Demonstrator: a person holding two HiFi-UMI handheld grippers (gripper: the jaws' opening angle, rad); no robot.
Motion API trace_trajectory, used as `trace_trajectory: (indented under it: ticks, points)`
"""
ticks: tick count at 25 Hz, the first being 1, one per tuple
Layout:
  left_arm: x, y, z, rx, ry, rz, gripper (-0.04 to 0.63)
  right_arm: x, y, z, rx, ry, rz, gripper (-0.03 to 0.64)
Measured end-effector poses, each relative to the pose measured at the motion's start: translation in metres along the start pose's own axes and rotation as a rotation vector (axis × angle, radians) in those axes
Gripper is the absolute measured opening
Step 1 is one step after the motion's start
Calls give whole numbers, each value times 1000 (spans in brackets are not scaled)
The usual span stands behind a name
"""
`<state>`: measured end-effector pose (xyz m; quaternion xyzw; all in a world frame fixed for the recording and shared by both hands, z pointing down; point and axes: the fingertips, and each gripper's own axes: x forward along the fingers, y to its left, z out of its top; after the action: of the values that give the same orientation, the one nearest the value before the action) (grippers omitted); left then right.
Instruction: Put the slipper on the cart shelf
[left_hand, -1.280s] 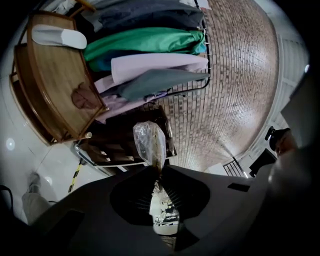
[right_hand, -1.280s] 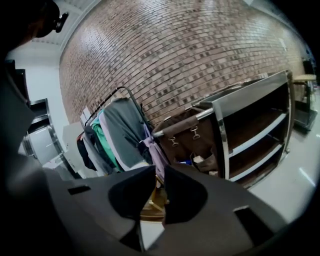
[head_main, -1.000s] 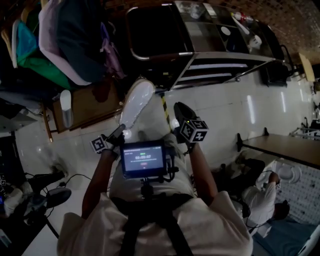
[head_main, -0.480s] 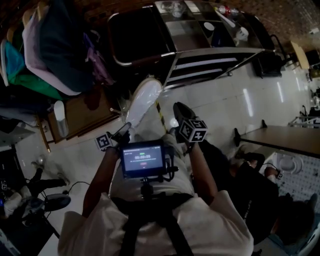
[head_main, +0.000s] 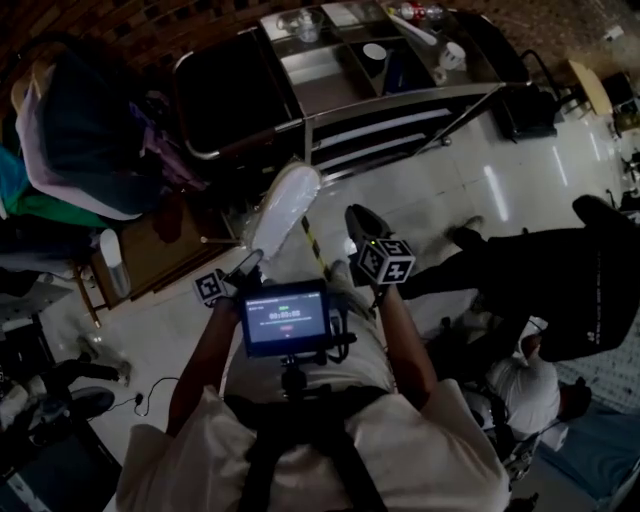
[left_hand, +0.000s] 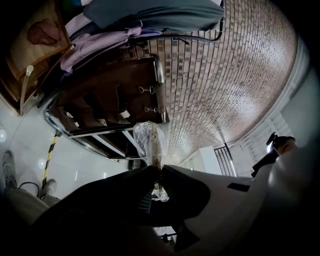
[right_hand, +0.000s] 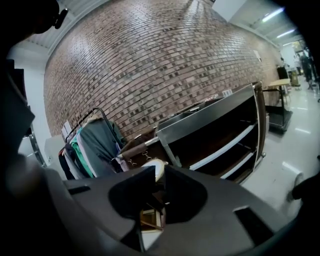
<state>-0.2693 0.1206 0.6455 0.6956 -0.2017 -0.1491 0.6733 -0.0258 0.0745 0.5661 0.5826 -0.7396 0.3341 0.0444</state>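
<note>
A white slipper (head_main: 283, 205) in a clear plastic wrap sticks up and forward from my left gripper (head_main: 245, 265), which is shut on its near end. In the left gripper view the wrapped slipper (left_hand: 149, 142) shows edge-on between the closed jaws of that gripper (left_hand: 156, 172). The metal cart (head_main: 400, 105) with its dark shelves stands ahead across the white floor, also seen as the cart (right_hand: 215, 130) in the right gripper view. My right gripper (head_main: 362, 228) is held beside the slipper, its jaws (right_hand: 159, 170) together with nothing between them.
A rack of hanging clothes (head_main: 70, 150) fills the left. Cups and a bottle stand on the cart top (head_main: 375, 55). A standing person in black (head_main: 560, 285) is at the right, with a seated person (head_main: 520, 385) below. Yellow-black tape (head_main: 312, 245) marks the floor.
The cart has come nearer and lower in the head view. A person in black has walked into the right side. Both grippers keep their pose and the slipper stays held.
</note>
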Motion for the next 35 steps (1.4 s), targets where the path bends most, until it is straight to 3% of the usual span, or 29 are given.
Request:
trace_trajectory:
  ticks: [11, 16, 21, 35]
  points:
    - [108, 1, -48, -33, -46, 26, 49, -45, -120, 39, 16, -23, 3, 64]
    - [125, 0, -47, -41, -65, 1, 49, -57, -128, 49, -12, -25, -6, 64]
    - [164, 2, -69, -32, -102, 20, 49, -71, -172, 56, -12, -16, 1, 64]
    - [200, 16, -43, -57, 28, 48, 49, -53, -167, 77, 19, -33, -83, 64]
